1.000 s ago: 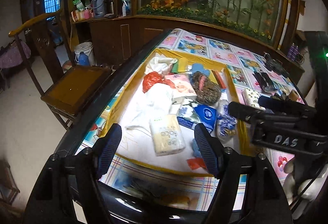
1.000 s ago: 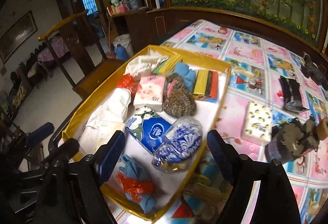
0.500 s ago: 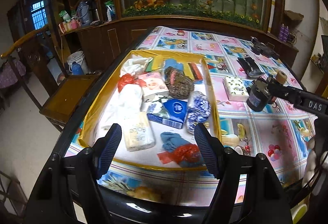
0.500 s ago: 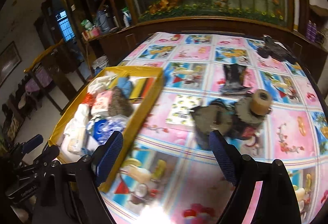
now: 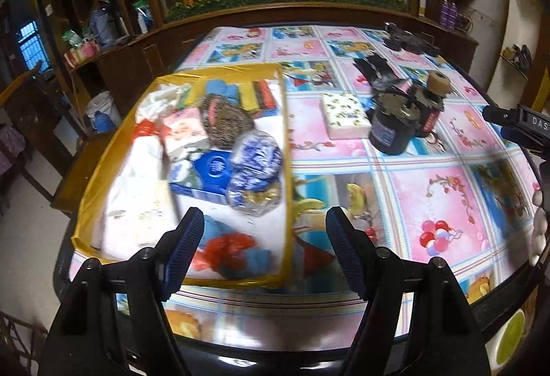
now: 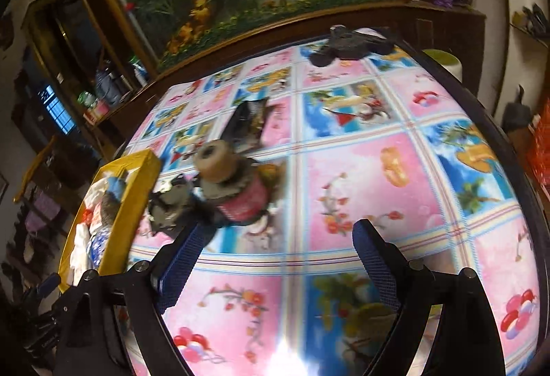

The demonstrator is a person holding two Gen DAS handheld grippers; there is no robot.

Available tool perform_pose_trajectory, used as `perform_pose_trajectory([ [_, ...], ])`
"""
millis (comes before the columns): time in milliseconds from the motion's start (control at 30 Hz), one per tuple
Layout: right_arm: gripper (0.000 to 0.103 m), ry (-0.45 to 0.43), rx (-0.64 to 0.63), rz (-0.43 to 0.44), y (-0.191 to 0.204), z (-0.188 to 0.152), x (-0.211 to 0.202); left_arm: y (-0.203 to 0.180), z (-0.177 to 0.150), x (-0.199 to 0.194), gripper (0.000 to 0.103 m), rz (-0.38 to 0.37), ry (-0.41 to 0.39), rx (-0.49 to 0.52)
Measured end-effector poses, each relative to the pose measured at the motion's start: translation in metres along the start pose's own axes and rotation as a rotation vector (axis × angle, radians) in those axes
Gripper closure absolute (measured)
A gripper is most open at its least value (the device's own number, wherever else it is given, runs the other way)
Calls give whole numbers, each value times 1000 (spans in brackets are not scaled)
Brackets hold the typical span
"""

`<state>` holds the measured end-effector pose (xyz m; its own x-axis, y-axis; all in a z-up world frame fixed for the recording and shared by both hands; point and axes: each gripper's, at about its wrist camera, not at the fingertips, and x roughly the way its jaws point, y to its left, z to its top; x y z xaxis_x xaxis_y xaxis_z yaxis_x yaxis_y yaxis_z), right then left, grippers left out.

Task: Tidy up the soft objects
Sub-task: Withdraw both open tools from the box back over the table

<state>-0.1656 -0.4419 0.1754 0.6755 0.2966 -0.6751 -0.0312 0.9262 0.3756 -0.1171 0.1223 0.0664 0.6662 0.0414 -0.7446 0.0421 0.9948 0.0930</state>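
Yellow-rimmed tray (image 5: 285, 142) of soft packs and cloths at table's left; patterned tissue pack (image 5: 344, 114) just beside, outside

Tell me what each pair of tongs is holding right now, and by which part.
Nothing is held. The left tongs stand open and empty over the yellow tray's near edge; the right tongs are opening, empty, above the tablecloth.

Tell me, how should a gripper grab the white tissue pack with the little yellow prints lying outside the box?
I'd come down from above and pinch the tissue pack across its two long sides. It lies flat on the tablecloth, and those sides look clear; the dark jar sits close to its right end, so end-on looks cramped.
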Motion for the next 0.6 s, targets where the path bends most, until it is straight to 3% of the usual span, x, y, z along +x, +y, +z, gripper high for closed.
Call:
perform_pose_trajectory([
  [367,14,-8,112,-6,-52,20,3,-11,3,11,30,-173,44,-31],
  [600,14,84,158,59,-62,52,33,-23,17,25,30,-304,90,-36],
])
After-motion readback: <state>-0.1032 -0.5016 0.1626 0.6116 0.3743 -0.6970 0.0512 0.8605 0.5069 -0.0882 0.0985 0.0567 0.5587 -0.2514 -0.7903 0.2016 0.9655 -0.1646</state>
